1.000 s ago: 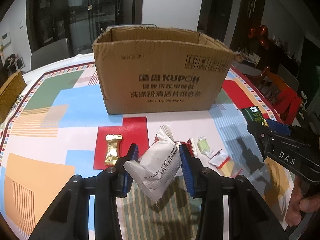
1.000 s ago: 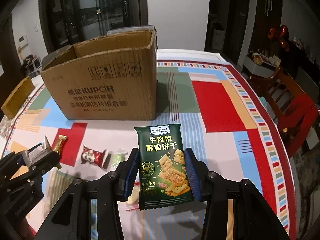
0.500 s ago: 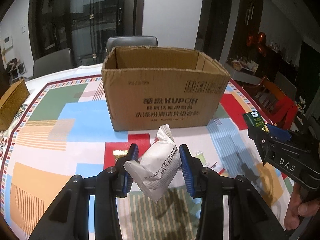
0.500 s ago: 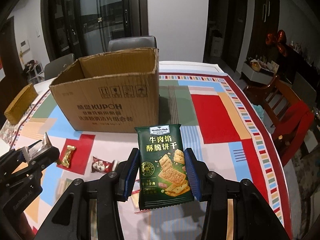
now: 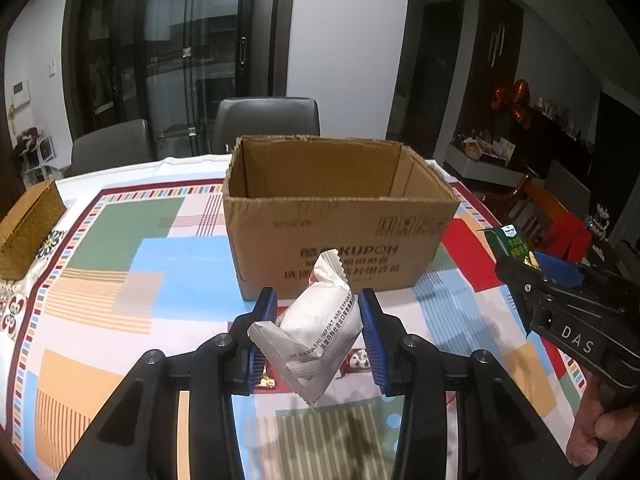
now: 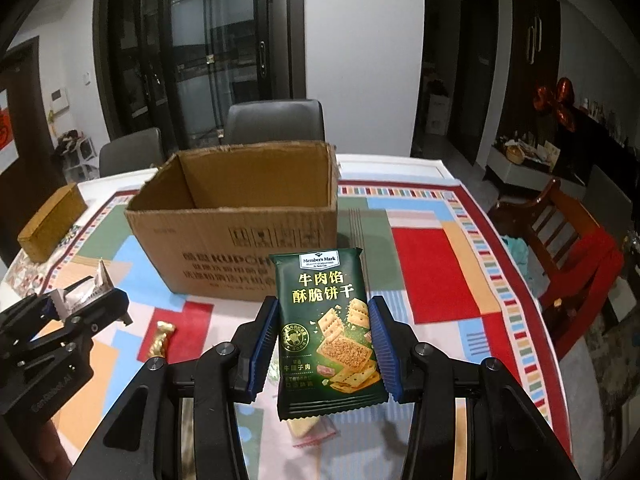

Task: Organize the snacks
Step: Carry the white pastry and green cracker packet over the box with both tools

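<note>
My left gripper (image 5: 318,334) is shut on a white snack packet (image 5: 316,332) and holds it up in front of the open cardboard box (image 5: 340,252). My right gripper (image 6: 322,344) is shut on a green cracker packet (image 6: 326,332), held upright before the same box (image 6: 240,240). The right gripper with the green packet (image 5: 514,246) shows at the right of the left wrist view. The left gripper with the white packet (image 6: 86,294) shows at the left of the right wrist view.
A gold candy (image 6: 160,338) lies on a red patch of the patterned tablecloth (image 6: 432,272). A red-white candy (image 5: 358,360) and a small pale packet (image 6: 306,428) lie under the grippers. A woven box (image 5: 28,224) stands at far left. Chairs stand behind and right of the table.
Both grippers have risen with their packets, so the box opening now shows from above. The loose candies have slid lower in view.
</note>
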`<state>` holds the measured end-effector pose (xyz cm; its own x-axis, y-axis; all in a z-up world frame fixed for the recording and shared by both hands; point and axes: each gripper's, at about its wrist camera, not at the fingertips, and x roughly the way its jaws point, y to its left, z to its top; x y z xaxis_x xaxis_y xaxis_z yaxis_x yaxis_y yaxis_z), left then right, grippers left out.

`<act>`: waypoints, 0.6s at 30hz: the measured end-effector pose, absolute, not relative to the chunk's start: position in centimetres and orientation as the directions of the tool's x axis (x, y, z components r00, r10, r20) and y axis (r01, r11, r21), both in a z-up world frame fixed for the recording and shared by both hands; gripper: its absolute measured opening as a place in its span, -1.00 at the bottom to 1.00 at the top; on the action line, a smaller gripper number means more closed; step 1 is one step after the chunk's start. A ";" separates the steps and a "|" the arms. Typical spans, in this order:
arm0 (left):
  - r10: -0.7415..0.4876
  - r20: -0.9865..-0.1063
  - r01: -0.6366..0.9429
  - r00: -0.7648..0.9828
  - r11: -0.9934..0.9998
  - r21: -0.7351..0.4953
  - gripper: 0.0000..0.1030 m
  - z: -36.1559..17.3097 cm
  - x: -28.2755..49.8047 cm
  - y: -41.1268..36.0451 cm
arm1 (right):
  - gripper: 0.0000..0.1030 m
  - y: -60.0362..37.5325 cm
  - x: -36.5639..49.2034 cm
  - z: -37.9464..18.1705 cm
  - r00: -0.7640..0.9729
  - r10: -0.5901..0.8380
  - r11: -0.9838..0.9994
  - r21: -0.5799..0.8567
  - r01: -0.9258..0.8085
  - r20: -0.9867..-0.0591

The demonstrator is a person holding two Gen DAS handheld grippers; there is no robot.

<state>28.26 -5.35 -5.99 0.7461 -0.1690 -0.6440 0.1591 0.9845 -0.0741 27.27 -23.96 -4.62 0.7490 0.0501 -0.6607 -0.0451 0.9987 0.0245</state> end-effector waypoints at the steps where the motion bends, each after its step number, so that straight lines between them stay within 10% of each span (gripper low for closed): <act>1: -0.169 -0.641 0.160 0.748 0.984 -0.074 -0.20 -5.8 28.3 -5.3 | -0.10 -23.9 27.3 -4.4 0.752 0.052 0.999 0.026 -0.047 -0.657; 18: -0.169 -0.593 0.163 0.787 0.984 -0.064 -0.20 -2.5 30.8 -3.8 | -0.10 -22.1 28.8 -1.0 0.797 0.080 0.997 0.038 -0.072 -0.599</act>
<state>30.82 -3.81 -2.55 0.7873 -0.1691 -0.5930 0.1635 0.9845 -0.0637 28.80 -22.13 -1.00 0.7968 0.0805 -0.5989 -0.0723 0.9967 0.0378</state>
